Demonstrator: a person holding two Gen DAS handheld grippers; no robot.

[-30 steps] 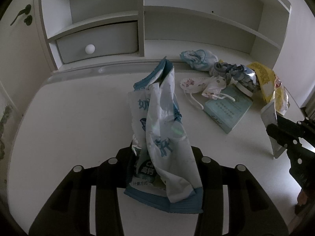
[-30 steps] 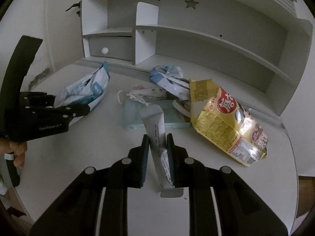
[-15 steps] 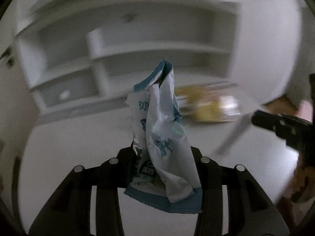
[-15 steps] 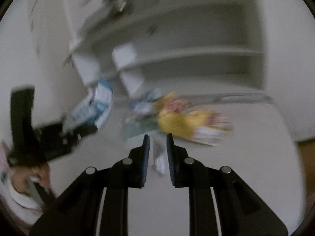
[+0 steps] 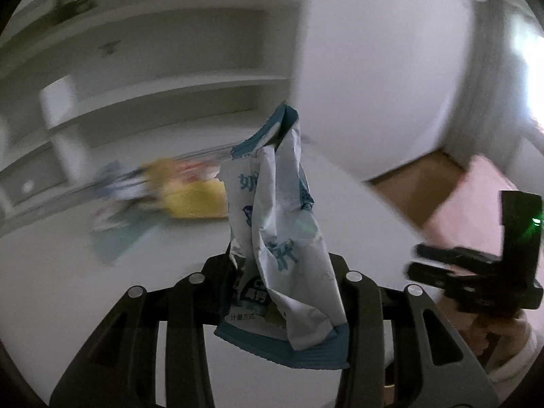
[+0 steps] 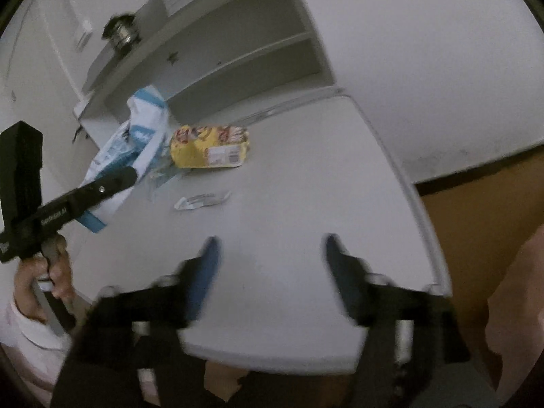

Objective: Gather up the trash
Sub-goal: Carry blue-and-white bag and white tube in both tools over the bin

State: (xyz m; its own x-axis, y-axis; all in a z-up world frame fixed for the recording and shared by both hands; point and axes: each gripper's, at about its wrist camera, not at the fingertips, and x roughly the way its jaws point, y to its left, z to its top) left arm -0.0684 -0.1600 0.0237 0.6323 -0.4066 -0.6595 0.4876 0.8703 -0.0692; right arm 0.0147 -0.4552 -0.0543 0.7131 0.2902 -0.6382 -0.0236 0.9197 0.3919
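Note:
My left gripper [image 5: 278,265] is shut on a crumpled white and blue snack bag [image 5: 278,210], held up above the white table [image 5: 68,272]. In the right wrist view that bag [image 6: 136,136] hangs from the left gripper [image 6: 125,176] at the left. My right gripper [image 6: 272,265] is over the table's near edge; its jaws are opening and nothing is between them. A thin silver sachet [image 6: 202,200] lies flat on the table ahead of it. A yellow snack bag [image 6: 210,146] lies further back, blurred in the left wrist view [image 5: 193,197]. The right gripper [image 5: 414,259] shows at the right.
A white shelf unit [image 6: 238,51] stands along the back of the table, with a metal object [image 6: 122,34] on top. More blurred litter [image 5: 115,187] lies left of the yellow bag. The table's right edge [image 6: 401,170] drops to a brown floor [image 6: 476,204].
The right gripper has opened and let go of the silver sachet, which now lies on the table. Both views have swung to the right. The left gripper still holds its bag.

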